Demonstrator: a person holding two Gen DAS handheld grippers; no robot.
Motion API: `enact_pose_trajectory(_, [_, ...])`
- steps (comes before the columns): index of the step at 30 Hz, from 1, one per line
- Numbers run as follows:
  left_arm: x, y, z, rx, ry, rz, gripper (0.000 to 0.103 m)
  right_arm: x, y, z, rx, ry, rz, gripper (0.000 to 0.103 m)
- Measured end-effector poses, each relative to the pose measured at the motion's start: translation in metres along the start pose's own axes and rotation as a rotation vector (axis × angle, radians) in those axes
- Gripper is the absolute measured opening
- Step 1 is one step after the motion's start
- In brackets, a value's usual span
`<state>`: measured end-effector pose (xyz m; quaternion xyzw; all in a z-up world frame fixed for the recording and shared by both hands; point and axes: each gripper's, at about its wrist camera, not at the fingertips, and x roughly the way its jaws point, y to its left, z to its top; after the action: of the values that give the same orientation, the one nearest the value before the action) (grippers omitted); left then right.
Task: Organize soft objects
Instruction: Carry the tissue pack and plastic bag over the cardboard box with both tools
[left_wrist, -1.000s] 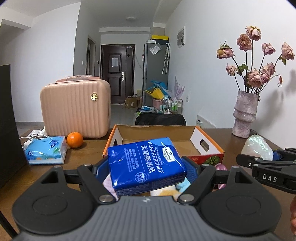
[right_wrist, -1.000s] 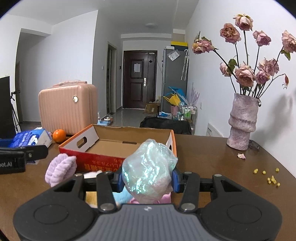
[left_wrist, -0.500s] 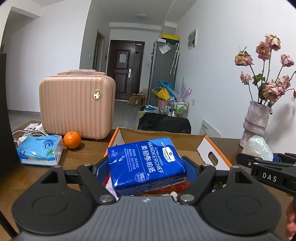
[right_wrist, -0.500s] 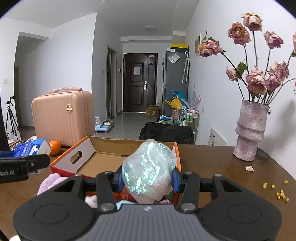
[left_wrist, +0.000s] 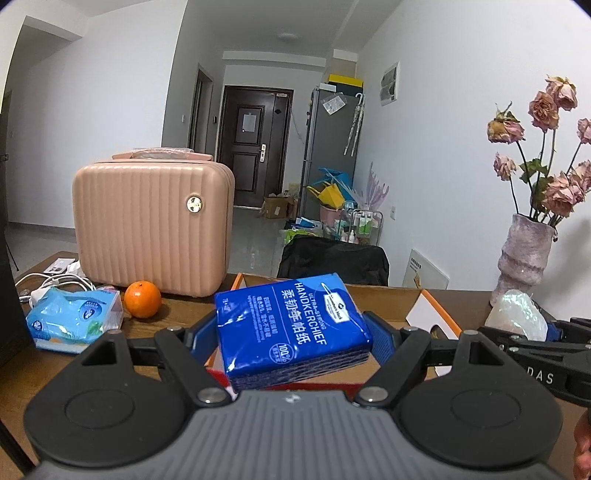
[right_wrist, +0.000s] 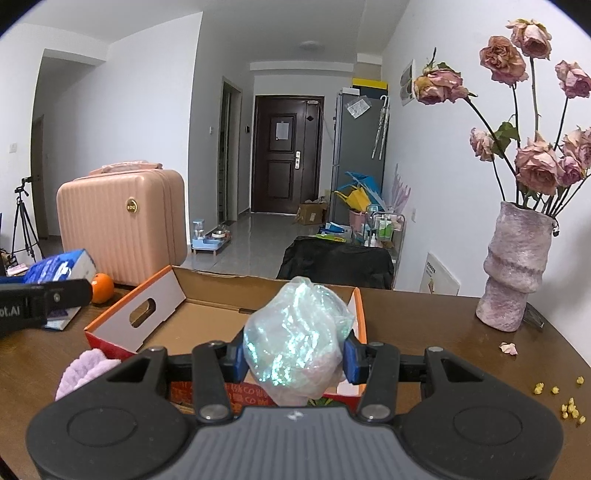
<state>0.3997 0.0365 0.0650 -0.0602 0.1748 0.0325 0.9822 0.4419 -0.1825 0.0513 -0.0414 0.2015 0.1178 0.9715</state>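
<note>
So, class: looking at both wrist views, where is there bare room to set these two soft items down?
Free: the cardboard box floor, bare between its walls, and the table stretch between box and vase. Crowded: the left end around the suitcase, orange and tissue pack; yellow bits dot the near right edge.

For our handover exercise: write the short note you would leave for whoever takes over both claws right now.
Left claw: shut on the blue handkerchief pack, held above the near edge of the cardboard box.
Right claw: shut on the iridescent plastic-wrapped bundle, also at the box's near edge.
Done: both items picked up; the visible box floor is bare.
Left: release both into the box, then fetch the lavender fuzzy item in front of the box. The light blue tissue pack lies by the orange.
</note>
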Motion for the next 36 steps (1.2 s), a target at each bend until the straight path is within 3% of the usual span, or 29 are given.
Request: enact_pose_trajectory(36, [0.107,-0.005,0.009,0.109,0.087,0.059,0.081,0.104,-0.003,0.023,-0.060,0.107,0.020,0.047])
